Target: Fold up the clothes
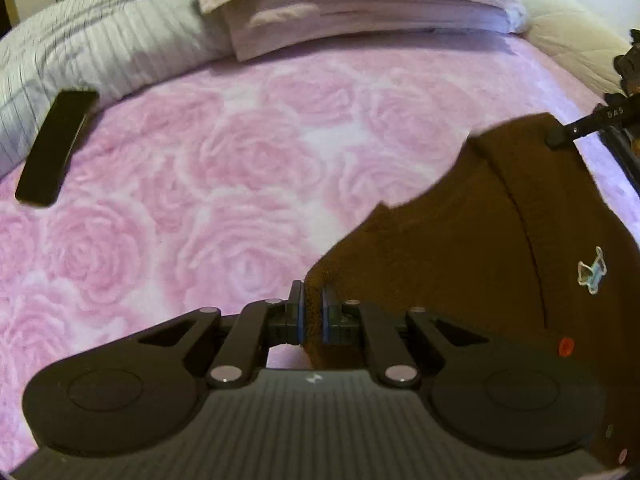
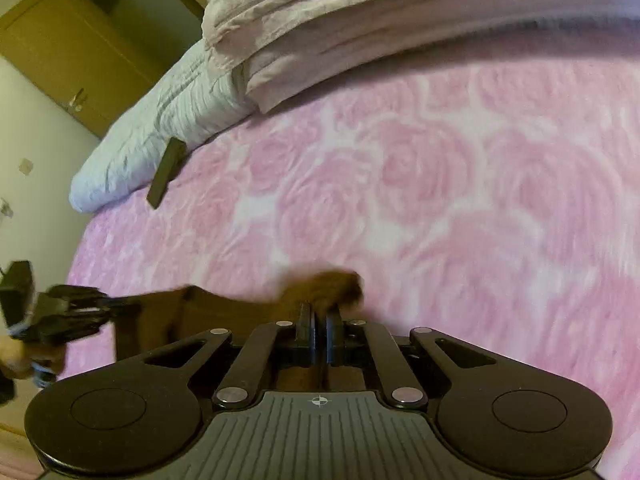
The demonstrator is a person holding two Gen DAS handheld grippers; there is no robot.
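I am holding the brown garment [image 1: 460, 240] by two points along one edge, and it is lying on the pink rose blanket [image 1: 200, 184] toward my right side of the bed. My left gripper [image 1: 313, 312] is clamped tight on a bunched corner of the fleecy cloth, with the fabric filling the narrow slot between the blue pads. My right gripper [image 2: 319, 328] is pinching another bit of the same edge, jaws together on a tuft of brown cloth that is blurring just past the tips. Taking both corners this way should let me carry the edge as one straight line, so the fold falls even instead of twisting. A small pale patch [image 1: 592, 270] is showing on the cloth, so I judge this face is the outer one.

Ahead of both tools the blanket is lying broad and flat, giving me good room to draw the cloth across. At the far end the stacked pink bedding [image 1: 360, 4] and the ribbed grey pillow [image 1: 92, 52] are marking the limit. A dark flat remote [image 1: 56, 148] is resting half on that pillow, well apart from the garment.
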